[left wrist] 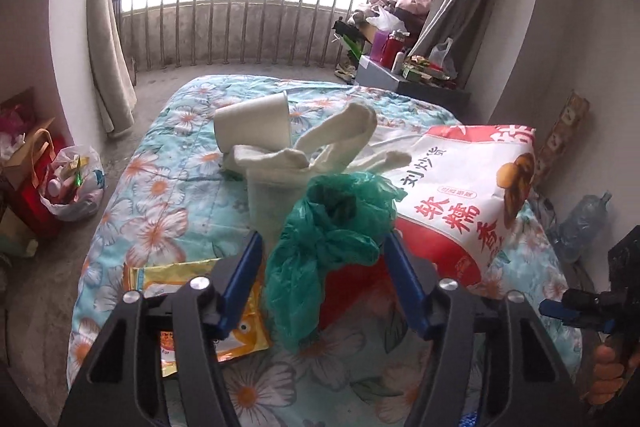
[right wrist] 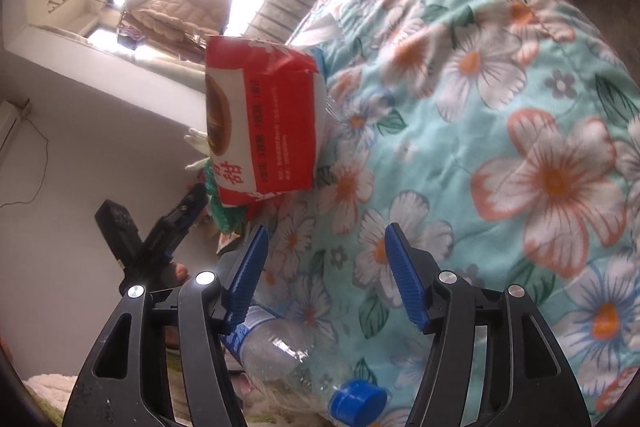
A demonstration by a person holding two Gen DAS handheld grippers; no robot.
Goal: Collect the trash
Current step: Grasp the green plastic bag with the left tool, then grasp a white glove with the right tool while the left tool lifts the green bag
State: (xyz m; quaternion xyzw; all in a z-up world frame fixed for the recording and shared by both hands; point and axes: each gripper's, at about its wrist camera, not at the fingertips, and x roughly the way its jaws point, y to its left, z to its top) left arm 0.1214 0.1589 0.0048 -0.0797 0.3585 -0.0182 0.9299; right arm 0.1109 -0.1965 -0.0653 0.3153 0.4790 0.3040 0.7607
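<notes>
Left hand-held gripper [left wrist: 324, 247] clamps green bag [left wrist: 324, 235]; right hand-held gripper [right wrist: 326, 251] gapes over the bed [right wrist: 520, 67].

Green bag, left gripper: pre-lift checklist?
1. Green bag between the left gripper's fingers: ok.
2. Pads pressing on the bag: cannot tell.
3. Bag free of the white cloth behind it: cannot tell.
4. Red snack bag clear of the right finger: not ok, right beside it.
5. Right gripper empty: ok; bottle lies below it, ungripped.
</notes>
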